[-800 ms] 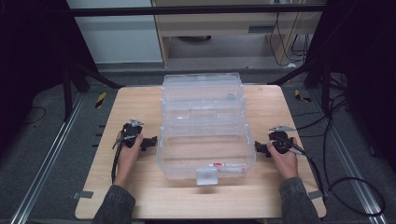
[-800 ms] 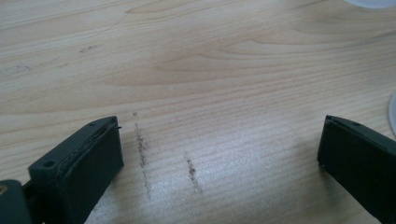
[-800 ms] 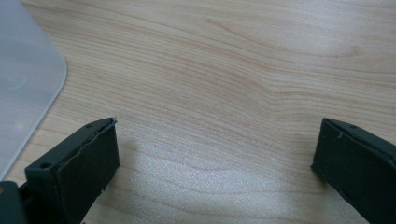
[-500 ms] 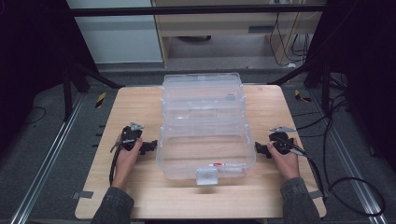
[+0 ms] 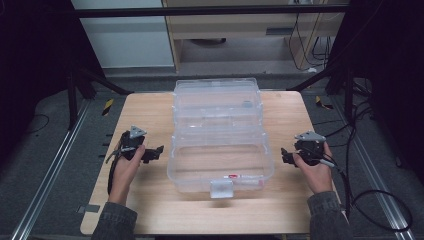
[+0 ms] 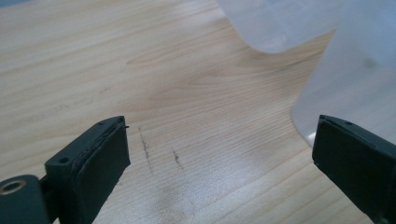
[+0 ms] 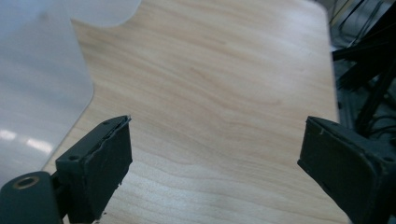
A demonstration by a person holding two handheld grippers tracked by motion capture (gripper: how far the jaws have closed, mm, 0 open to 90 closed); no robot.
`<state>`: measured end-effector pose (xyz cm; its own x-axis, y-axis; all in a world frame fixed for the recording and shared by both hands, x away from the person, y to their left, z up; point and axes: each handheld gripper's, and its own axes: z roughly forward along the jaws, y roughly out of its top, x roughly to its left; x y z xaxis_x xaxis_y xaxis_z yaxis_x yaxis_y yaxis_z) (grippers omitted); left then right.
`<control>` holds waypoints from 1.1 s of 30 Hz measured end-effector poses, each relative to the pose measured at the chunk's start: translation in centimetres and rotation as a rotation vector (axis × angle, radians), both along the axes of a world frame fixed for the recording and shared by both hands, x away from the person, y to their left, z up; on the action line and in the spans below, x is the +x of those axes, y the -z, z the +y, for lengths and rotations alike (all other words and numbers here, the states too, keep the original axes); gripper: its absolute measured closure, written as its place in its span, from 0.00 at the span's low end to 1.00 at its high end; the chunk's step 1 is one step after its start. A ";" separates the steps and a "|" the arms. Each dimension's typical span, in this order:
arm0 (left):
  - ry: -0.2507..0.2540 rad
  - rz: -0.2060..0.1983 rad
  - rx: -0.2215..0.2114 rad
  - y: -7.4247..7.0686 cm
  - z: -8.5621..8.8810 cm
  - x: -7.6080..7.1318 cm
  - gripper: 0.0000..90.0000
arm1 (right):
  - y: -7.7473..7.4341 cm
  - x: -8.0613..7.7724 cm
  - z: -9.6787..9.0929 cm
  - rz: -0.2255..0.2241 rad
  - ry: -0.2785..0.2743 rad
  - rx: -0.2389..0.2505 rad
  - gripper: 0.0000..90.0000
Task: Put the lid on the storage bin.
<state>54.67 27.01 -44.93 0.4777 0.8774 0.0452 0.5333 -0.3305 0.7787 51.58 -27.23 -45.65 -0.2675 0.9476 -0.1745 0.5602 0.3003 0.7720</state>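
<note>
From the high view: large clear plastic storage box [image 5: 220, 137] sits mid-way across the pale wooden tabletop [image 5: 150, 107]. Left gripper [image 5: 156, 152] rests just beside the box's left wall, right gripper [image 5: 284, 156] near its right wall; neither touches it. Left gripper view: fingers [image 6: 98, 161] apart, bare wood between, box corner at right. Right gripper view: fingers [image 7: 105, 156] apart, nothing between, box wall at left.

A clear plastic box [image 5: 220, 135] on a pale wood-grain table [image 5: 150, 110]; black claws.
</note>
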 end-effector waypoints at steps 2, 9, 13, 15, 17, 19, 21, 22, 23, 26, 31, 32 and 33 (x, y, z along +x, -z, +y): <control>0.011 -0.007 -0.006 -0.7 -0.2 -0.2 0.04 | -0.8 -0.3 0.4 -0.017 -0.001 -0.056 0.12; 0.055 -0.045 -0.009 -2.8 -0.7 -1.3 0.03 | -3.3 -1.4 1.9 -0.006 -0.028 -0.130 0.13; 0.074 -0.048 -0.019 -3.8 -0.8 -1.8 0.03 | -4.6 -2.0 2.2 0.006 -0.032 -0.122 0.13; 0.087 -0.048 -0.010 -4.5 -0.8 -2.0 0.03 | -6.0 -2.8 2.4 -0.001 -0.050 -0.125 0.13; 0.111 -0.055 -0.011 -5.6 -0.9 -2.1 0.03 | -6.8 -3.4 2.6 -0.018 -0.073 -0.105 0.14; 0.120 -0.057 -0.008 -5.9 -1.0 -2.2 0.03 | -7.2 -3.7 2.6 -0.015 -0.096 -0.106 0.14; 0.153 -0.051 0.006 -6.3 -1.2 -2.4 0.03 | -7.7 -3.7 2.5 -0.004 -0.125 -0.108 0.16; 0.174 -0.038 0.023 -6.7 -1.5 -2.6 0.03 | -8.4 -3.5 2.3 0.014 -0.158 -0.114 0.19; 0.174 -0.038 0.023 -6.7 -1.5 -2.6 0.03 | -8.4 -3.5 2.3 0.014 -0.158 -0.114 0.19; 0.228 -0.018 0.072 -7.5 -2.1 -3.1 0.03 | -9.9 -2.9 2.3 0.038 -0.227 -0.131 0.21; 0.284 0.001 0.103 -8.1 -3.0 -3.7 0.04 | -11.7 -2.5 3.0 0.053 -0.300 -0.157 0.25; 0.284 0.023 0.112 -8.3 -3.3 -4.2 0.04 | -12.3 -2.4 3.2 0.054 -0.317 -0.164 0.26; 0.333 0.018 0.128 -8.8 -3.9 -4.5 0.04 | -13.5 -2.3 3.8 0.050 -0.349 -0.182 0.27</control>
